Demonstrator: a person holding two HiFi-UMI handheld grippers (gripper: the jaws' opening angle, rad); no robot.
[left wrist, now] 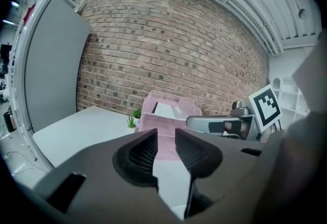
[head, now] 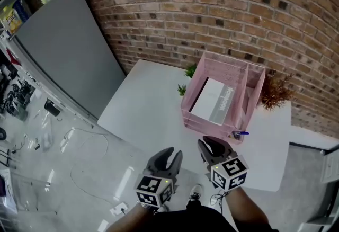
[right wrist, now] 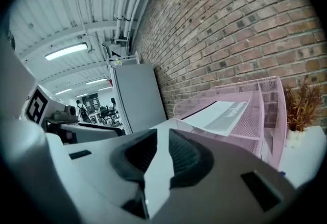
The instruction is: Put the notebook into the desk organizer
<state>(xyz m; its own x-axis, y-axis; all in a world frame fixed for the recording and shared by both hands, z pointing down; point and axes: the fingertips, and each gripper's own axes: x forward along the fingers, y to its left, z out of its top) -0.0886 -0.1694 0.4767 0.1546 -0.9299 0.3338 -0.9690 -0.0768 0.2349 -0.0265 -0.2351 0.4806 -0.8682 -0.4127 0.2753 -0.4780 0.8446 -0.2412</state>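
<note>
Your left gripper [head: 168, 152] has its jaws apart with a narrow gap between the ribbed pads, and only the bare white table [head: 143, 114] shows through that gap. Your right gripper [head: 212, 144] is just beside it on the right. Its jaws stand slightly apart, closer together than the left pair, and they hold nothing either. Each gripper carries its marker cube behind the jaws, close to your hands. Both pairs of jaws sit near the table's front edge and point across it. Straight ahead of the left jaws, and ahead and a little to the right of the right jaws, stands the pink mesh desk organizer [head: 207, 123], a short way beyond the fingertips and touching neither gripper. The notebook [head: 213, 100] is already inside it, lying in the wide compartment with its white cover and grey band facing up, while the narrower compartments sit on the far right side from your jaws. A small blue item [head: 241, 133] rests at the organizer's near right corner, though you cannot tell what it is. Past the organizer on the left, a small green plant [head: 189, 71] peeks out, and past it on the right stands a dried brown plant [head: 275, 91]. Farthest from the jaws, the brick wall [head: 222, 8] runs behind the table. A grey panel [head: 63, 51] leans against that wall well off to the left of the left jaws.
</note>
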